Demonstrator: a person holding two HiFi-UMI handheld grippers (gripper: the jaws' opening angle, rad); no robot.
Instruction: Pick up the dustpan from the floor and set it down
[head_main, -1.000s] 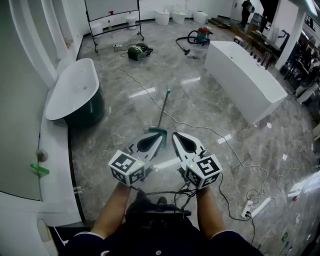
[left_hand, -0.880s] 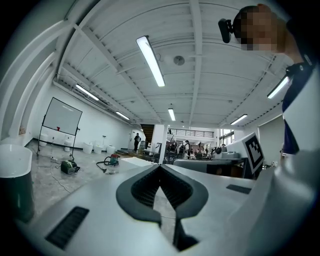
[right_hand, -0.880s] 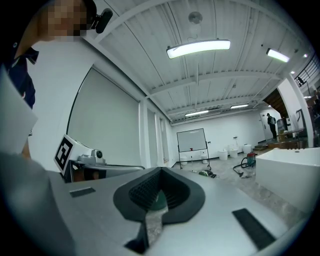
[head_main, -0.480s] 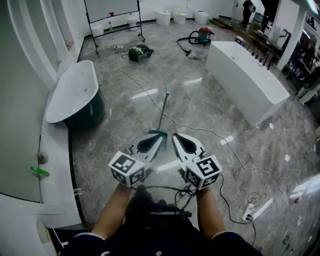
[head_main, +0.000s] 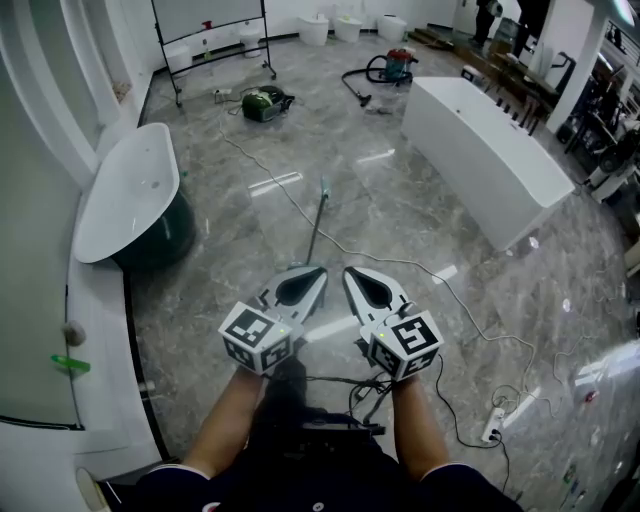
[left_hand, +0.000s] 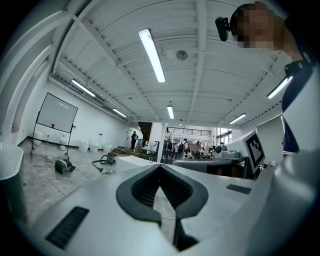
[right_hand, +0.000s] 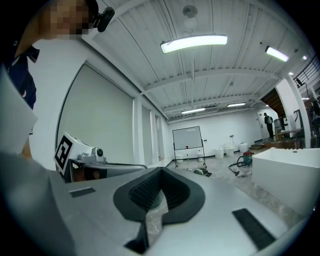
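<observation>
The dustpan lies on the marble floor just beyond my grippers in the head view. Its long thin handle (head_main: 315, 228) runs away from me. Its green pan end is almost wholly hidden behind the left gripper's tip. My left gripper (head_main: 316, 271) and right gripper (head_main: 349, 271) are held side by side, level, a little apart, above the floor near the pan end. Both are shut with nothing between the jaws. The left gripper (left_hand: 160, 167) and the right gripper (right_hand: 161, 170) each show meeting tips in their own views, and neither view shows the dustpan.
An oval bathtub (head_main: 128, 196) with a dark green shell stands at the left. A long white rectangular tub (head_main: 485, 150) stands at the right. A cable (head_main: 455, 298) crosses the floor to a power strip (head_main: 496, 423). A vacuum cleaner (head_main: 400, 62) and a whiteboard stand (head_main: 210, 35) are far off.
I have moved forward with both grippers toward the dustpan. Its green pan, visible earlier ahead of the left tip, is now covered by that gripper. Both stay shut.
</observation>
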